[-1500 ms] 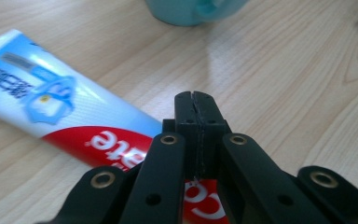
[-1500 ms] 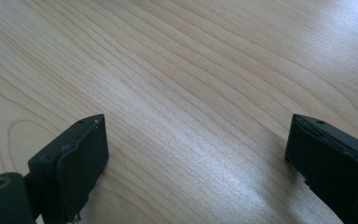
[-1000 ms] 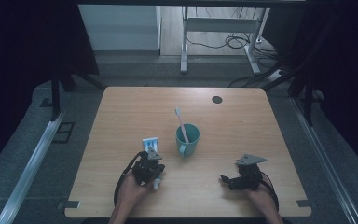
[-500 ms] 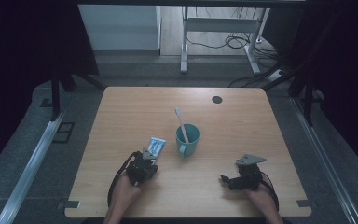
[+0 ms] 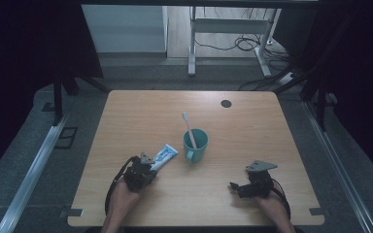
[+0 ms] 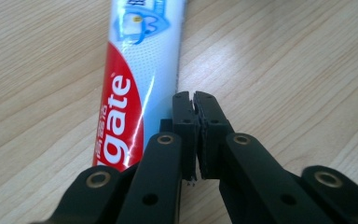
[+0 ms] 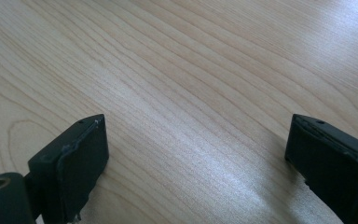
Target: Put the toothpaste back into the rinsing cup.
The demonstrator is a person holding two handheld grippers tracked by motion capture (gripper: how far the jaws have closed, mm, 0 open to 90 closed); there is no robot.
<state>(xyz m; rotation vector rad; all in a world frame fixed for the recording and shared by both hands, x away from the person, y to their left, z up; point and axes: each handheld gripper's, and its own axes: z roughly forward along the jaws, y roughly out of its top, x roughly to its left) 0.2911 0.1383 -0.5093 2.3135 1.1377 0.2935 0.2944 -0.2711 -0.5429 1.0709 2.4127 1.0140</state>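
**Toothpaste tube down on the table, cup already holding the brush**

At the left, the left gripper (image 5: 143, 167) sits low over the wooden table (image 5: 141, 111), its jaws clenched together with nothing between them; in the left gripper view the two black pads meet just at the right edge of the Colgate toothpaste tube (image 6: 135, 79), beside it rather than around it. The tube (image 5: 164, 156) lies flat on the table, running from the gripper's tip up toward the teal cup (image 5: 195, 144), its far end just short of the cup's handle. The cup stands upright near the middle of the table with a white toothbrush (image 5: 189, 128) leaning in it, head up.

At the right, the right gripper (image 5: 238, 187) rests well apart from all of this, jaws spread wide over bare wood.

As I read it, the brush is stowed, and the toothpaste tube is not. It remains to be gripped properly and lifted, presumably to join the brush.
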